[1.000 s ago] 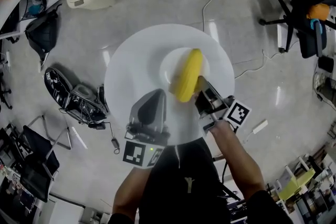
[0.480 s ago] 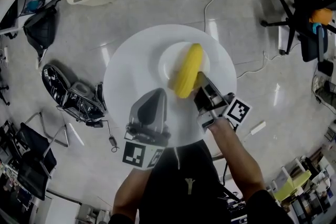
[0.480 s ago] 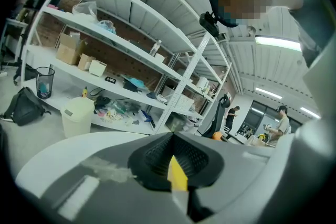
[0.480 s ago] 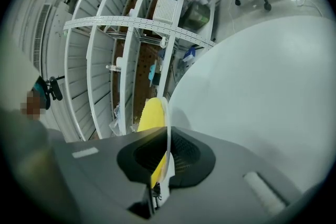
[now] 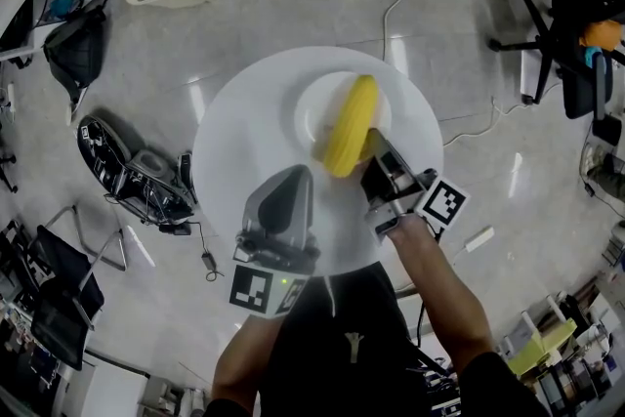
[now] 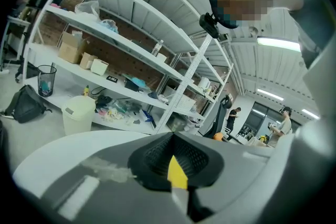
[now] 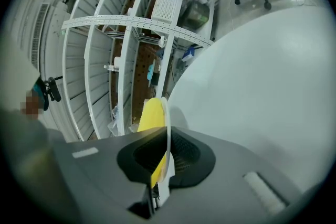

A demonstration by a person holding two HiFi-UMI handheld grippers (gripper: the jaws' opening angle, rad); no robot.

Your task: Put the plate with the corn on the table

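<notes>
1. While the right gripper (image 5: 377,161) is clamped on its near-right rim, the one plate (image 5: 311,110) is over the round table's (image 5: 229,156) middle.
2. The single corn (image 5: 350,127) lies on it, its long axis running near-left to far-right.
3. The left gripper (image 5: 290,179), jaws together and empty, hovers at the table's near side.

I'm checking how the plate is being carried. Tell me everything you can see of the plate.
The plate is small, round, white and shallow, with a thin rim; it looks like ceramic or plastic. It is roughly level over the round white table; contact with it cannot be told. The yellow corn lies across it, and the right gripper pinches its near rim.
</notes>
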